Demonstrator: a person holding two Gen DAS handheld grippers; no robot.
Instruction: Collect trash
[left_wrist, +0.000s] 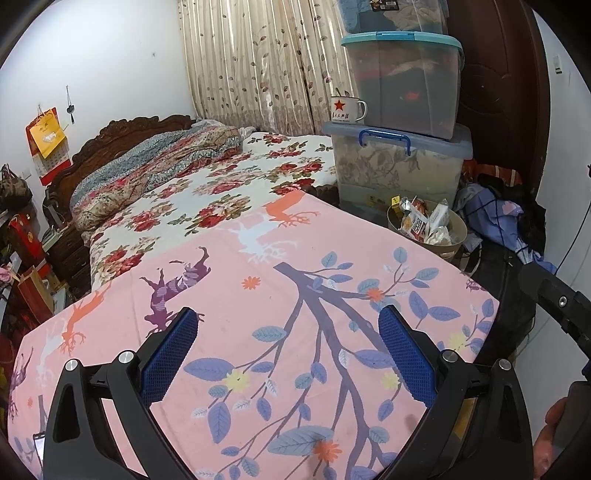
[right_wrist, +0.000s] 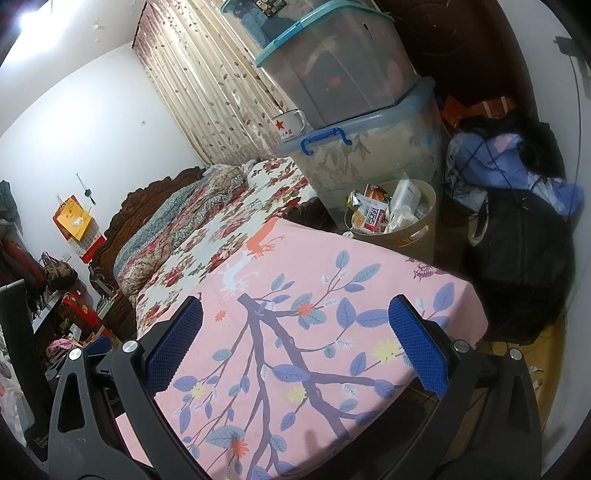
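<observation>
A beige round trash bin (left_wrist: 448, 246) stands past the far right corner of the pink cloth-covered table (left_wrist: 258, 295). It holds snack wrappers (left_wrist: 415, 221) and crumpled paper. It also shows in the right wrist view (right_wrist: 417, 230), with the wrappers (right_wrist: 371, 214) inside. My left gripper (left_wrist: 288, 325) is open and empty above the pink cloth. My right gripper (right_wrist: 295, 314) is open and empty above the same cloth (right_wrist: 295, 350). I see no loose trash on the cloth.
Stacked clear storage boxes (left_wrist: 402, 122) with an enamel mug (left_wrist: 347, 108) stand behind the bin. A bed with floral bedding (left_wrist: 221, 184) lies beyond the table. Clothes and a black bag (right_wrist: 517, 240) pile up at the right. Part of the other gripper (left_wrist: 554, 299) shows at the right.
</observation>
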